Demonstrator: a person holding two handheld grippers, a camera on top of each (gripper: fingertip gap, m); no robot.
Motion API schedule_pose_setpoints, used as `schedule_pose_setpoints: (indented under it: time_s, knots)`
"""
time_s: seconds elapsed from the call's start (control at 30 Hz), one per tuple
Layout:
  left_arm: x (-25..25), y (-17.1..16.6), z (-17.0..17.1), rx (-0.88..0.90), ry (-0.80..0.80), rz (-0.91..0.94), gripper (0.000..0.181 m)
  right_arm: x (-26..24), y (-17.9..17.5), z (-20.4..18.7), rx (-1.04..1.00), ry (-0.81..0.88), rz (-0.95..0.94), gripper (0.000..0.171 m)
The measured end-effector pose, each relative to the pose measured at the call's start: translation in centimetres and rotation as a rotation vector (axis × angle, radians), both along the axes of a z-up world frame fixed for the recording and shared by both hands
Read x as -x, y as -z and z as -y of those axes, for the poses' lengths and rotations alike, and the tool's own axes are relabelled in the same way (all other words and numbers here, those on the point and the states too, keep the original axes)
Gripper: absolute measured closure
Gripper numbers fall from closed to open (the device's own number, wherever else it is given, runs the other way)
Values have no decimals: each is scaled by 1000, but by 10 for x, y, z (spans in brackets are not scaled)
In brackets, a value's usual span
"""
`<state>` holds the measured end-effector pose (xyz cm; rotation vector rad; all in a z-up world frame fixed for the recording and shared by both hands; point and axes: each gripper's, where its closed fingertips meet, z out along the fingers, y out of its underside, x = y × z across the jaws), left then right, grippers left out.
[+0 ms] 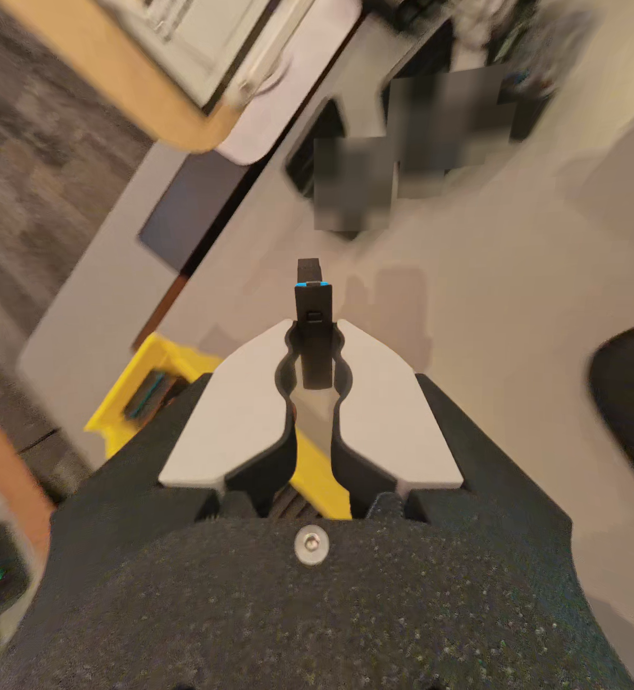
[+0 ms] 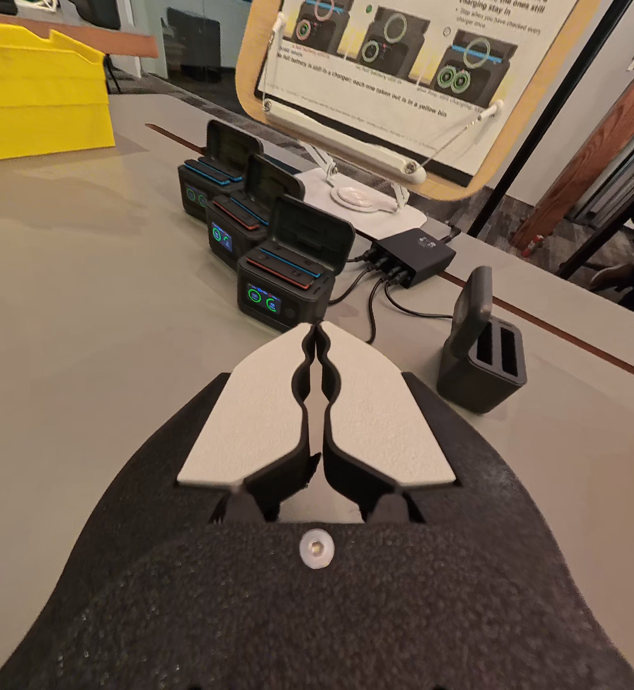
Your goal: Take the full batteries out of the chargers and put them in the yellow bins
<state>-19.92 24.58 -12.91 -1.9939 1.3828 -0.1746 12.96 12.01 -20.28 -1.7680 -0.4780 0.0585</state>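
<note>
My left gripper [image 1: 314, 324] is shut on a black battery [image 1: 313, 317] with a blue end stripe, held above the grey table. A yellow bin [image 1: 151, 377] lies below and left of it, with a battery [image 1: 147, 395] inside. My right gripper [image 2: 316, 328] is shut and empty, low over the table. Ahead of it three black chargers stand in a row with lids open: the near one [image 2: 285, 283], the middle one [image 2: 240, 227] and the far one [image 2: 205, 186], each with batteries and lit green rings. An empty charger [image 2: 483, 358] stands at the right. A yellow bin [image 2: 35, 97] sits far left.
A black power hub [image 2: 416, 254] with cables lies behind the chargers. A wood-framed instruction board [image 2: 401, 74] on a white stand rises at the back, also in the left wrist view [image 1: 151, 63]. A dark object [image 1: 629, 407] sits at the right edge. The left gripper's tips are roughly 35 centimeters from the right gripper's.
</note>
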Motion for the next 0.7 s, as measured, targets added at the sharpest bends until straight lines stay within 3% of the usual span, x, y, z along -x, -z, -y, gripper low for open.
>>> schedule_pose_setpoints:
  time_s: [0.4, 0.7]
  knots:
    - [-189, 19, 118, 517, 277, 228, 165, 35, -34, 35, -72, -39, 55, 171]
    - [-252, 39, 170, 747, 380, 272, 165, 53, -38, 61, -69, -49, 106, 171]
